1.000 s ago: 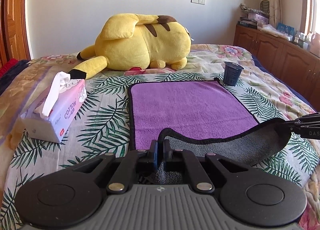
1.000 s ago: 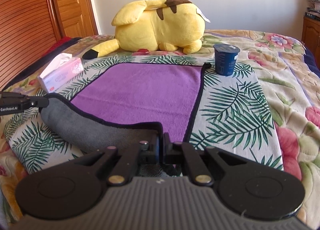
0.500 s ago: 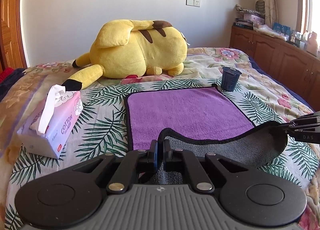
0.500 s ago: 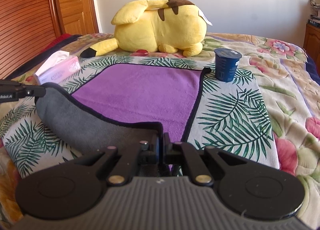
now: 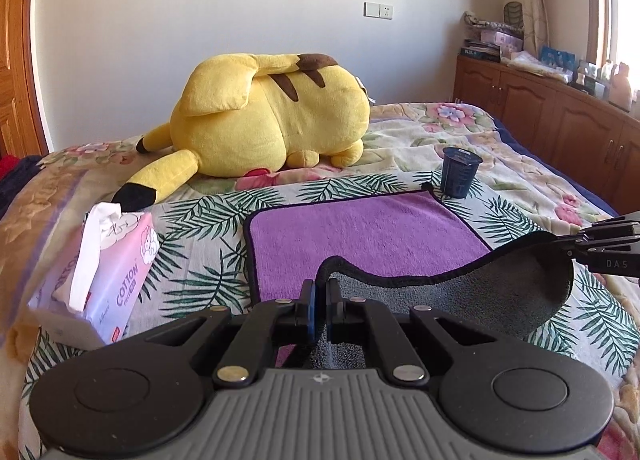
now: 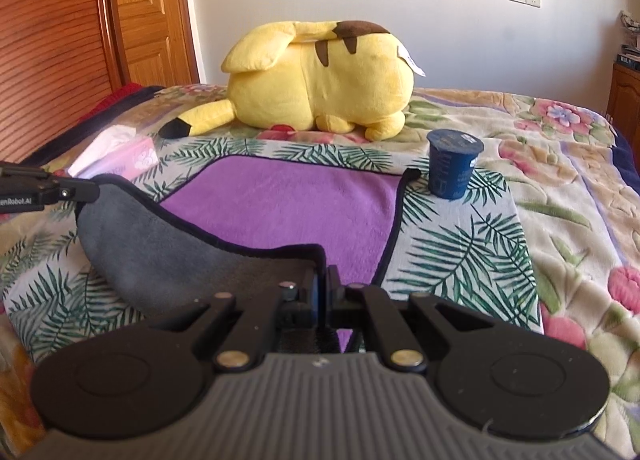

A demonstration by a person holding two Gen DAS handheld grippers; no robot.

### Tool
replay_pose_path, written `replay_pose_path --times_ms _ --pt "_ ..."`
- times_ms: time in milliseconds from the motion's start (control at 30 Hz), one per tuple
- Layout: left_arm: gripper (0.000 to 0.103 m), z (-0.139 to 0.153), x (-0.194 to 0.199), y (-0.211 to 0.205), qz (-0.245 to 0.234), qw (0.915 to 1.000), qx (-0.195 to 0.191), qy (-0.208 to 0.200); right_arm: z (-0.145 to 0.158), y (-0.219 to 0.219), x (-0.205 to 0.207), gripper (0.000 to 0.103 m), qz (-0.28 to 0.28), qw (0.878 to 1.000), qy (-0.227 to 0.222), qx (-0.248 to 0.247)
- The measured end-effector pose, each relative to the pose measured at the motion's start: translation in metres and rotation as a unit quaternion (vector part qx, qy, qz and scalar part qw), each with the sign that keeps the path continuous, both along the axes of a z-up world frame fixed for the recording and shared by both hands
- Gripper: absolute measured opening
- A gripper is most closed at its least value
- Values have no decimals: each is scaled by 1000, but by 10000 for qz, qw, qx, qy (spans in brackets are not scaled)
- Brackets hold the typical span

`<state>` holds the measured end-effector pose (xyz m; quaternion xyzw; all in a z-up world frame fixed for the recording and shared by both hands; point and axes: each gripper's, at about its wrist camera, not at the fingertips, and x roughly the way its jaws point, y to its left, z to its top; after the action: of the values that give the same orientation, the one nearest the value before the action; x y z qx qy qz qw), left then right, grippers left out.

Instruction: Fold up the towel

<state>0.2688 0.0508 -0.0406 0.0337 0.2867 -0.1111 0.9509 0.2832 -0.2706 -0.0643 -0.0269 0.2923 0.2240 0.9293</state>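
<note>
A purple towel with a dark border and grey underside lies on the bed; it also shows in the right wrist view. Its near edge is lifted and curls over, grey side up. My left gripper is shut on the near left corner. My right gripper is shut on the near right corner. Each gripper shows at the edge of the other's view, the right one and the left one, both holding the raised edge above the bed.
A big yellow plush toy lies beyond the towel. A dark blue cup stands at the towel's far right corner. A pink tissue box lies left of the towel. Wooden cabinets stand right of the bed, a wooden door on the left.
Both grippers have risen and moved forward with the towel's near edge. The grey fold now covers more of the purple side.
</note>
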Motion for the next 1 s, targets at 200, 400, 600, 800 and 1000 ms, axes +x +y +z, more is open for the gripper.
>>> replay_pose_path --times_ms 200,400,600,800,1000 --pt "0 4 10 0 23 10000 50 -56 6 2 11 4 48 10000 -49 34" --pt "0 12 22 4 94 9999 34 -117 12 5 22 4 92 9999 -139 29" --pt "0 19 35 5 85 9999 19 -149 20 9 35 4 144 9995 -274 -28" --pt "0 29 49 3 39 9997 55 -241 31 11 48 4 148 9988 -459 -122" --pt "0 39 66 2 14 9995 128 -305 41 13 62 4 104 9980 -604 -167"
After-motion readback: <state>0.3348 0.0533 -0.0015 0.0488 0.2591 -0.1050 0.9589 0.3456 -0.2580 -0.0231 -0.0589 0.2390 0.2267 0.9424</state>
